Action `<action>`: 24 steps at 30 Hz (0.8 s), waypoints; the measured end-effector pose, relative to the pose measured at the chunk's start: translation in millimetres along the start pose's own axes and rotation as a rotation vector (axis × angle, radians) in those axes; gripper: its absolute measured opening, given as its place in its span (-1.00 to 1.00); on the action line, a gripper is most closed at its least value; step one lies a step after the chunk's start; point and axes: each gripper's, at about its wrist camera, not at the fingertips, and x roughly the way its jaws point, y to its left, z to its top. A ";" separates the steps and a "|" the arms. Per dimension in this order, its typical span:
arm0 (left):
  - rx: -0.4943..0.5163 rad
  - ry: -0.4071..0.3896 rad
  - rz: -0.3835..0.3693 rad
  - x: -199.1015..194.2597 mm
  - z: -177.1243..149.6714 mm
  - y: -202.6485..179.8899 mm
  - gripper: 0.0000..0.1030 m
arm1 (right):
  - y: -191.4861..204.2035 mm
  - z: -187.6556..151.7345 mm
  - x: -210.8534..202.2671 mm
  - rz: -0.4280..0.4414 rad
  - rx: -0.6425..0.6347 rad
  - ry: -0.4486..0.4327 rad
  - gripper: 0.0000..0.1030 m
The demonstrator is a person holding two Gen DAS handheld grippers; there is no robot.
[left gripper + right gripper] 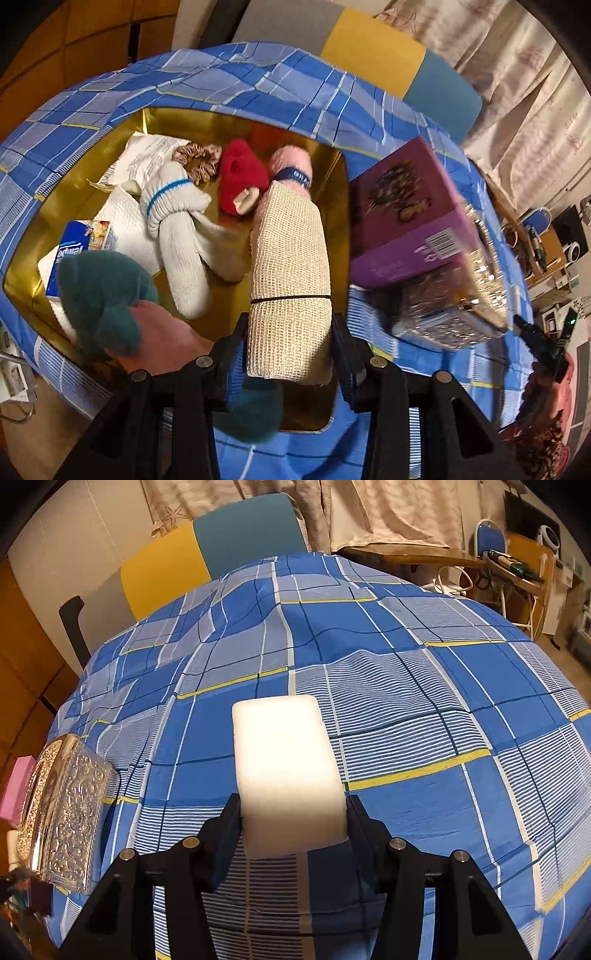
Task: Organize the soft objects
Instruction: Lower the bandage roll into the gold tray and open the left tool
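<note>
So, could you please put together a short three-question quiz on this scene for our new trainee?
1. True or false: the left gripper is closed on a beige mesh roll.
2. What does the right gripper hold? A) a red sock B) a white foam block C) a tissue pack
3. Fill in: the white sock with the blue stripe lies inside the ____ tin.

Key: 1 true; 2 B; 3 gold. The roll hangs over the open tin, and the block is over the blue checked cloth.
</note>
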 end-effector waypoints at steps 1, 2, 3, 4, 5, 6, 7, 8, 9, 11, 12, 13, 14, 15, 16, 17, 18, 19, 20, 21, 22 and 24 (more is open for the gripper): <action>0.000 0.010 0.009 3.1 -0.4 0.5 -0.17 | -0.7 0.0 -0.6 0.000 0.004 -0.002 0.08; -0.004 0.017 0.010 6.0 -0.9 0.8 -0.13 | -1.0 0.1 -0.8 0.000 0.006 -0.004 0.08; -0.004 0.019 0.004 7.1 -1.7 1.6 -0.09 | -1.4 0.1 -1.3 0.000 0.009 -0.007 0.08; -0.004 0.019 0.001 7.0 -1.2 0.9 -0.04 | -1.8 0.2 -1.8 -0.001 0.011 -0.010 0.08; -0.002 0.014 -0.002 6.1 -1.9 0.5 0.00 | -2.3 0.2 -2.5 -0.003 0.012 -0.014 0.09; 0.001 0.006 -0.007 4.1 -1.7 -0.6 0.02 | -2.6 0.2 -3.4 -0.005 0.011 -0.020 0.09; 0.005 -0.004 -0.012 2.2 -1.9 -0.3 0.04 | -2.5 -0.3 -4.9 -0.009 0.007 -0.026 0.08; 0.011 -0.025 -0.021 -2.6 -2.9 -0.3 0.04 | -2.0 0.6 -5.8 -0.014 0.003 -0.032 0.09; 0.014 -0.038 -0.026 -8.3 -4.8 -1.3 0.04 | -1.6 0.8 -8.3 -0.019 0.000 -0.043 0.09; 0.023 -0.070 -0.045 -18.3 -7.5 0.2 0.04 | -0.7 1.4 -16.0 -0.016 0.003 -0.071 0.09; 0.024 -0.079 -0.049 -21.9 -8.1 0.9 0.04 | 0.4 1.1 -21.0 -0.012 0.006 -0.084 0.09; 0.026 -0.091 -0.053 -26.7 -9.4 2.2 0.04 | 1.6 0.8 -24.6 -0.011 0.008 -0.089 0.09; 0.030 -0.098 -0.055 -29.8 -9.8 3.0 0.04 | 2.8 0.3 -28.9 -0.008 0.011 -0.095 0.09; 0.037 -0.106 -0.054 -33.3 -10.5 3.5 0.04 | 4.8 -1.1 -33.6 -0.002 0.015 -0.101 0.09; 0.047 -0.114 -0.050 -37.2 -11.9 3.5 0.04 | 7.5 -2.9 -38.8 0.006 0.018 -0.106 0.09; 0.058 -0.124 -0.048 -40.6 -12.9 3.2 0.04 | 10.8 -4.8 -43.4 0.010 0.016 -0.109 0.09; 0.068 -0.133 -0.047 -43.3 -13.2 2.6 0.04 | 14.9 -7.1 -48.3 0.013 0.010 -0.111 0.09; 0.085 -0.147 -0.046 -47.3 -14.9 1.1 0.04 | 20.0 -9.4 -54.1 0.015 0.003 -0.114 0.09; 0.099 -0.157 -0.047 -50.2 -16.1 0.0 0.04 | 26.0 -11.6 -60.7 0.020 -0.007 -0.119 0.09; 0.107 -0.164 -0.046 -52.3 -16.8 -0.7 0.04 | 32.1 -13.5 -67.0 0.025 -0.018 -0.123 0.09; 0.114 -0.171 -0.047 -54.7 -17.9 -0.9 0.04 | 38.6 -15.8 -74.1 0.029 -0.029 -0.128 0.09; 0.120 -0.178 -0.058 -57.8 -20.2 0.1 0.04 | 56.0 -17.8 -90.9 0.048 -0.055 -0.149 0.09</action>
